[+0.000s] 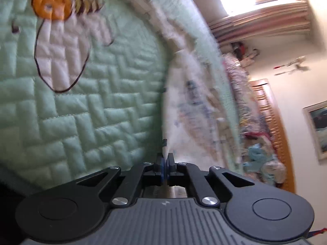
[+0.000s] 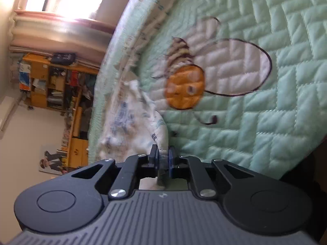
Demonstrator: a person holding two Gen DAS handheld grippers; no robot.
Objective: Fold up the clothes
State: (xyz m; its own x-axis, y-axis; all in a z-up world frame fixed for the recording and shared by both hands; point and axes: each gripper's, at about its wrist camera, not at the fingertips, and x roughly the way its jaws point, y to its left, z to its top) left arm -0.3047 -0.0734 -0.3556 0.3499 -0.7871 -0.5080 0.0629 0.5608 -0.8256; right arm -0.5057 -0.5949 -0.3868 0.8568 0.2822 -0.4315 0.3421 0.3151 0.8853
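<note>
The left gripper (image 1: 166, 159) pinches an edge of the white printed garment (image 1: 196, 110), stretched above the green quilt (image 1: 102, 102). The right gripper (image 2: 163, 159) clamps the garment's other bunched edge (image 2: 143, 122), near the quilt's bee picture (image 2: 185, 87).

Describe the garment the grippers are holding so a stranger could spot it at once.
Start at the mint-green quilt with the bee picture. Beside the bee hangs a white garment with faint blue print, pinched at its edges by the left gripper and the right gripper. It is the only cloth lifted off the quilt.
</note>
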